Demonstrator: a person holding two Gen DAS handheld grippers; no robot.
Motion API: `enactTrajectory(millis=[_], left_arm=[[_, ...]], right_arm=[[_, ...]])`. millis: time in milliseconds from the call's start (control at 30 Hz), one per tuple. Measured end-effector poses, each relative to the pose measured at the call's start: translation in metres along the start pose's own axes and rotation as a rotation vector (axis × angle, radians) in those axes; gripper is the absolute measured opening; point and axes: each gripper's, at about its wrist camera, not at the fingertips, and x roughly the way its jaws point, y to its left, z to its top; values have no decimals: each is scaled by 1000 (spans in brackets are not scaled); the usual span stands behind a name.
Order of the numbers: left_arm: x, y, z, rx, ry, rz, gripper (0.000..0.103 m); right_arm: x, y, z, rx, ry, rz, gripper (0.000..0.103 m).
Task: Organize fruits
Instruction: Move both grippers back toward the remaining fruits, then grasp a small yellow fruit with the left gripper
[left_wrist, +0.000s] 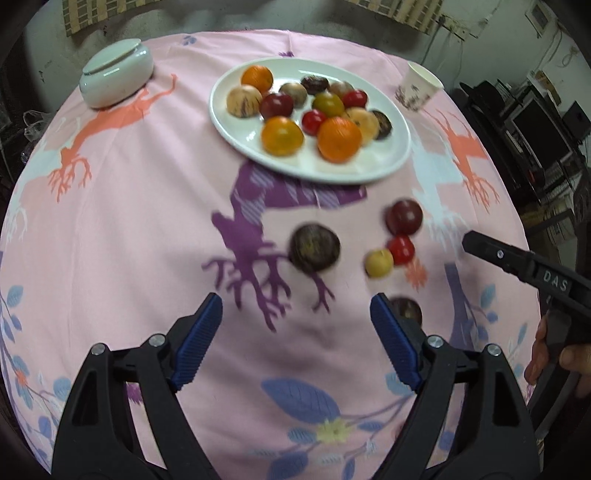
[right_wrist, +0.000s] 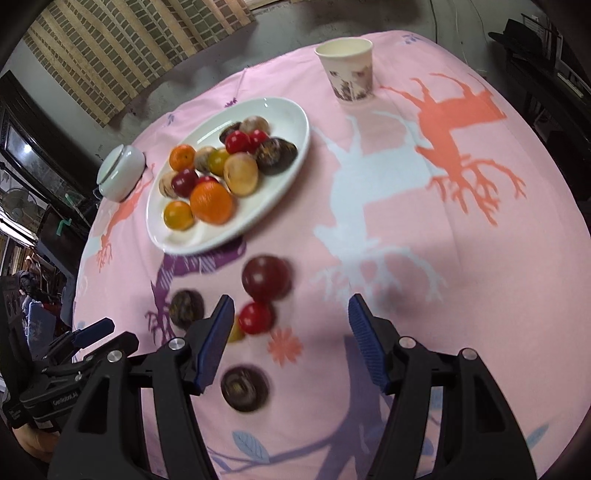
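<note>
Covering the table, a pink tablecloth (left_wrist: 110, 229) carries a white plate (left_wrist: 236, 136) heaped with fruit, and five loose fruits (left_wrist: 314, 248) lie scattered on the cloth nearer the grippers. The left gripper (left_wrist: 295, 314) stands wide apart, empty. The right gripper (right_wrist: 291, 314) is spread too, gripping nothing, above a small red fruit (right_wrist: 255, 317).

We see our right gripper (right_wrist: 290, 314) with jaws apart over the pink cloth (right_wrist: 461, 258) — nothing between the pads. Loose fruit lies below: a dark red plum (right_wrist: 266, 277), a cherry tomato (right_wrist: 255, 317). The white plate (right_wrist: 284, 118) sits beyond, heaped.
</note>
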Motion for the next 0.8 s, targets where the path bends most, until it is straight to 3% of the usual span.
enactTrajectory(millis=[133, 467, 800], left_arm=[[-2, -14, -27, 37, 38, -47, 84], [3, -65, -81, 244, 127, -168, 84], [10, -85, -108, 338, 173, -175, 81]], right_arm=[[-5, -5, -21, 4, 21, -8, 65], [-13, -15, -53, 11, 55, -18, 68], [-11, -16, -65, 7, 81, -5, 68]])
